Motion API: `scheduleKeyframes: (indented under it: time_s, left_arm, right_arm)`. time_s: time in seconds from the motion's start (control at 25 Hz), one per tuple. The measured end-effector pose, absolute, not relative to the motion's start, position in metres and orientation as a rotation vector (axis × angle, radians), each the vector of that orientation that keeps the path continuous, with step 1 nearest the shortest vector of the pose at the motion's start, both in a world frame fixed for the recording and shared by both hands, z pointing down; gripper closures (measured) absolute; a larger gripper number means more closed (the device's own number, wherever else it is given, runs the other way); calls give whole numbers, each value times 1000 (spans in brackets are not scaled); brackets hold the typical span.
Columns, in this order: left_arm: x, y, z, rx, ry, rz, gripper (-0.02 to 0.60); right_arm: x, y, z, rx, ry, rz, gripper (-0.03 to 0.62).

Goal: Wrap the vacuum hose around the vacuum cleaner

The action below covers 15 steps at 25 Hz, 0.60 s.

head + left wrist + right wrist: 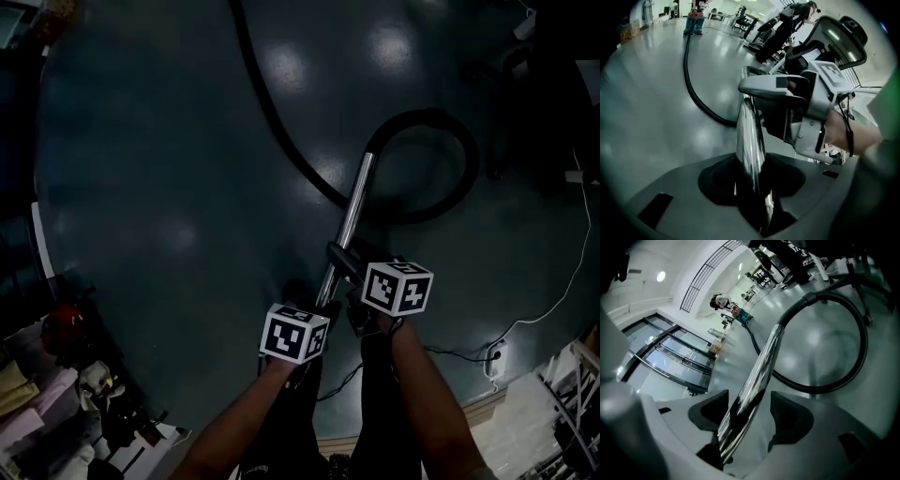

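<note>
Head view: the left gripper (319,305) and the right gripper (345,262) are both working on one chrome wand (354,206), the left gripper nearer and the right gripper just beyond it.
Markings: black-and-white square markers are showing on the marker cube (397,286) of each gripper; any other print is too small to read.
Open room: the dark glossy floor (169,169) is lying bare to the left of the wand and beyond it, reflecting ceiling lights.
Edges: clutter (75,375) is crowding the near left edge; a white cable (562,281) is trailing down the right side; dark furniture (506,75) is standing at the far right.
Left gripper: it is clamping the wand, with both pads pressing on the tube.
Right gripper: its jaws are standing apart and released; the wand is passing between them, lying close to one pad, with a clear gap showing at the other.
Vacuum hose (281,122): the black hose is joining the far end of the wand, looping round to the right and back under the wand, then running off across the floor to the far left.
Vacuum cleaner (693,21): it is standing well apart at the far end of the floor, with the hose leading to it and not yet wrapped around it.
</note>
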State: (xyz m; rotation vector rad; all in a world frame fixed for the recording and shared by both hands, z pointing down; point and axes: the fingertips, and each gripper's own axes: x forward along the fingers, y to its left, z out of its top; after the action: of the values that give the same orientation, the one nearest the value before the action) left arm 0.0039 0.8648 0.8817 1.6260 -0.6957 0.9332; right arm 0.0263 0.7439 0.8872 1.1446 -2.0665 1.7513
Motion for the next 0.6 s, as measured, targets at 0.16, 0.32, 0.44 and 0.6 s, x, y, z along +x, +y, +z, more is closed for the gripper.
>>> scheduleKeyframes:
  time_s: [0.16,0.32,0.44,0.6]
  left_arm:
    - [9,883,845,1624,-712,902,419]
    - [6,885,806,1634,-719,848,417]
    - [0,881,777,1643,-739,850,417]
    - [-17,880,745,1730,-784,899,416]
  right_arm:
    - [18,740,867,1189,-2056,1828,333]
    - [11,741,834,1215,-2099,1835,335]
    - [5,740,810,1215,-2056,1894,340]
    - [-7,739,767,1254,-1999,1930,386]
